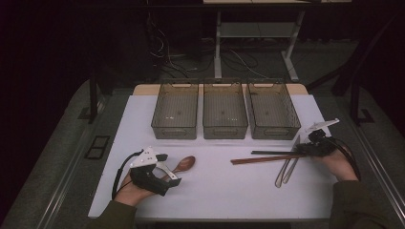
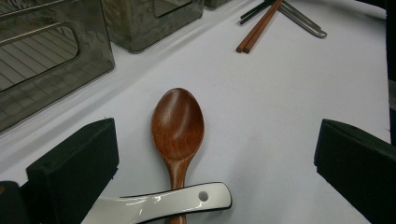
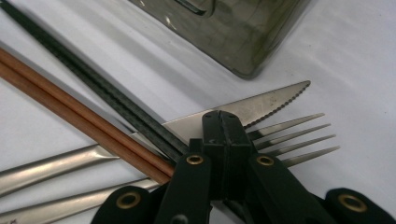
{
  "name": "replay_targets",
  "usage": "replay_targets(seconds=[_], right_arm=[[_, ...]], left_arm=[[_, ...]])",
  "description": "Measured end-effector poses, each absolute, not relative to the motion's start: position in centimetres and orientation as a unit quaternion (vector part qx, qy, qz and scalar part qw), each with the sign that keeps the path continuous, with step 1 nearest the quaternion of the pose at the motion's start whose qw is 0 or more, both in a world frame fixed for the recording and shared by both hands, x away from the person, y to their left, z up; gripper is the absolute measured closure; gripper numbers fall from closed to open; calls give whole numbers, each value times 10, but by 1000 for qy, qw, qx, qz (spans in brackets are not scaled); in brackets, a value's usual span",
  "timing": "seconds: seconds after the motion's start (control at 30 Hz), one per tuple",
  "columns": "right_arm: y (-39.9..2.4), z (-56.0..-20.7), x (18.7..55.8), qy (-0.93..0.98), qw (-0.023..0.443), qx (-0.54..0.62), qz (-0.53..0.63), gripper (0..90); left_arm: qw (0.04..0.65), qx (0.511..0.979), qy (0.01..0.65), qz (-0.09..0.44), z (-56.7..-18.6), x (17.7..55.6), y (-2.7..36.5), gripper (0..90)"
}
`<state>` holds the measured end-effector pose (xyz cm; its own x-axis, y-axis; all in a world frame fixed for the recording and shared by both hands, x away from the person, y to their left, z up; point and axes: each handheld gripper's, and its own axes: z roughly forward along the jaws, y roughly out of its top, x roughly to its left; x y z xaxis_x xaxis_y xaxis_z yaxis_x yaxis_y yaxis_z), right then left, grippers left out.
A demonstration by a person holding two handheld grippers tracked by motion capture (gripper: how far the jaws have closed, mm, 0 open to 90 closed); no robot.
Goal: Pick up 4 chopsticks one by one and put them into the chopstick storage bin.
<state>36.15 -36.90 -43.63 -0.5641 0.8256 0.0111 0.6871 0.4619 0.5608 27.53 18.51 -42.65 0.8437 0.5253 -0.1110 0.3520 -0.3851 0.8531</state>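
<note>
Wooden spoon showing glossy reddish-brown; ceramic spoon handle showing white with black edging; chopsticks showing one red-brown pair, one black pair; knife and fork showing silver; bins showing smoky translucent grey; table showing white.

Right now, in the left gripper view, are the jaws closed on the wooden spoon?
No, the left gripper has its jaws standing wide apart on both sides of the wooden spoon, with bare table between them and it.
</note>
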Motion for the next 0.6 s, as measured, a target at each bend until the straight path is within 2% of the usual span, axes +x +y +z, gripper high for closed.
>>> replay_targets(seconds=[0.6], right_arm=[[-367, -434, 353, 854, 115, 434, 263, 894]], left_arm=[[486, 829, 264, 87, -427, 275, 185, 0]])
